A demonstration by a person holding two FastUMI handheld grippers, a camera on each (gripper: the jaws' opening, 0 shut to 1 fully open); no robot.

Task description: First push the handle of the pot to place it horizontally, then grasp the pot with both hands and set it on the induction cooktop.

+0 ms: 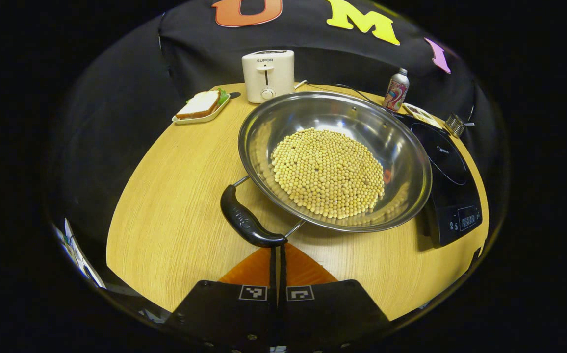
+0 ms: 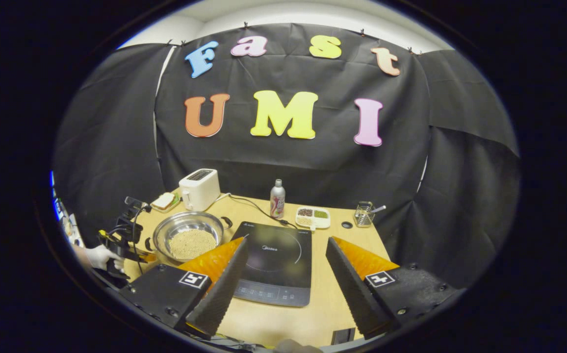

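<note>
A wide steel pot (image 1: 406,147) holding pale beans (image 1: 327,171) sits on the wooden table (image 1: 175,206). Its black side handle (image 1: 245,220) points toward me, slanted to the left. My left gripper (image 1: 278,249) is shut, its tips touching the near end of that handle with nothing between them. The black induction cooktop (image 1: 448,186) lies just right of the pot, under its rim. In the right gripper view, my right gripper (image 2: 287,243) hovers open above the cooktop (image 2: 273,264); the pot (image 2: 188,238) is to the left, with the left gripper (image 2: 121,242) and a gloved hand (image 2: 98,256) beside it.
A white toaster (image 1: 268,76) and a sandwich plate (image 1: 201,105) stand behind the pot. A can (image 1: 396,89), a small snack tray (image 1: 423,115) and a wire holder (image 1: 455,125) line the far right edge. A cable (image 2: 254,206) runs from the cooktop's back.
</note>
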